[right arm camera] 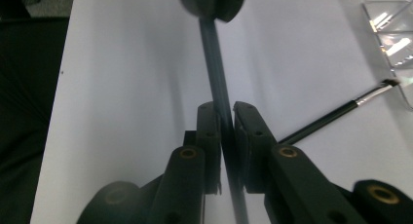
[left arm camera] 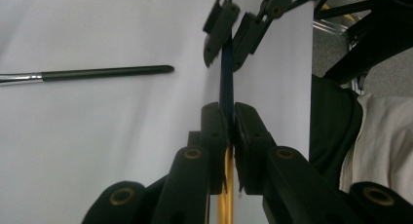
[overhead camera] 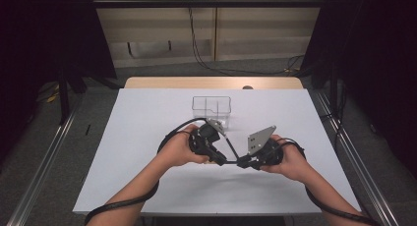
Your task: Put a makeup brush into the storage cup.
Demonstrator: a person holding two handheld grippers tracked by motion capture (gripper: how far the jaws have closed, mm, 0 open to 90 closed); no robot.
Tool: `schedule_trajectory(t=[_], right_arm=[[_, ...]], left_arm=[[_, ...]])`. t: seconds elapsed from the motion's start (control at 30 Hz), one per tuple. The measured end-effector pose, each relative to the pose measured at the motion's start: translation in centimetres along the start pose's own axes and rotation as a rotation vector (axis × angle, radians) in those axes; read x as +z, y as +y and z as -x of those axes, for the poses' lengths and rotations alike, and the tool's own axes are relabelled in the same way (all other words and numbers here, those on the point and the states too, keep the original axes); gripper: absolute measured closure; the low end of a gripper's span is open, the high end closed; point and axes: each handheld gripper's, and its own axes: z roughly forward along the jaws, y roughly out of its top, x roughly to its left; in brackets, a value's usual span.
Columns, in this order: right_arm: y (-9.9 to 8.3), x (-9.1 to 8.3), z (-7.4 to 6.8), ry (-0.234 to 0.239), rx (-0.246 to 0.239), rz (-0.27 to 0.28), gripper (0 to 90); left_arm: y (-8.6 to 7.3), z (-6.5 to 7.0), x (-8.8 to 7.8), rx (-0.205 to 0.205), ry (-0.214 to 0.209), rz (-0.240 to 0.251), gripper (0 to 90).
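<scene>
- White sheet covers the bench (overhead camera: 147,177), smooth and bare across most of its face, with a strip of pale wood showing at the 12 o'clock edge.
- Grey carpet-like floor (overhead camera: 74,152) runs round the bench, and metal rails (overhead camera: 46,157) flank it at 9 and 3 o'clock.
- Dark curtains hang at both sides of the room; a light panelled wall (overhead camera: 246,34) stands at the back, with black cables (overhead camera: 206,59) trailing down it to the floor.
- Clear plastic box (overhead camera: 212,108) with inner dividers sits on the sheet toward 12 o'clock, just beyond the hands.
- Left gripper (overhead camera: 222,159) and right gripper (overhead camera: 244,163) meet nose to nose at the middle of the bench, each held in a hand coming in from 6 o'clock.
- Both are clamped on one thin dark pencil-like stick (left arm camera: 227,78), which spans between them above the sheet; its far end in the left gripper view turns gold.
- Left gripper's jaws sit tight on the stick; right gripper's jaws press it too, at the other end.
- Black-handled fine brush (right arm camera: 336,114) lies flat on the sheet, its metal ferrule and tip pointing at the clear box, just beside it.
- In the left gripper view that brush (left arm camera: 87,74) lies off at 9 o'clock, well apart from the stick.
</scene>
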Motion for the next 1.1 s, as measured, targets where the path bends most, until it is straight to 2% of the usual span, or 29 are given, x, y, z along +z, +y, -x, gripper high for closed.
schedule_trajectory(t=[0.07,0.2,0.33,0.4,0.5,0.6,0.77,0.9,1.1], right_arm=[[0.1,0.2,-0.4,0.008,-0.019,-0.011,85.1],[-0.2,0.2,-0.5,0.015,-0.013,0.014,85.2],[-0.3,0.2,-0.6,0.007,-0.002,0.011,85.2],[-0.4,0.1,-0.6,-0.002,0.004,0.015,85.2],[-0.8,-0.1,-0.4,-0.018,0.023,0.014,85.3],[-1.1,-0.1,-0.3,-0.033,0.039,0.008,85.3],[-1.5,-0.1,-0.2,-0.043,0.066,0.014,85.2],[-1.8,-0.2,-0.3,-0.047,0.070,0.030,85.2],[-2.0,0.0,-0.6,-0.040,0.075,0.047,85.2]], left_arm=[[0.1,-0.1,-0.3,-0.004,-0.020,0.015,83.7],[0.0,-0.1,-0.3,0.004,-0.025,0.025,83.6],[-0.2,-0.2,-0.3,0.000,-0.028,0.049,82.3],[-0.2,-0.4,-0.3,-0.010,-0.029,0.072,77.9],[-0.4,-0.4,-0.4,0.004,-0.018,0.077,73.9],[-0.5,-0.4,-0.6,0.022,-0.008,0.120,64.2],[-0.9,-0.6,-1.0,0.023,0.003,0.177,54.9],[-1.4,-0.8,-1.1,0.021,0.012,0.228,42.6],[-2.3,-0.8,-1.2,0.023,0.037,0.334,22.1]])
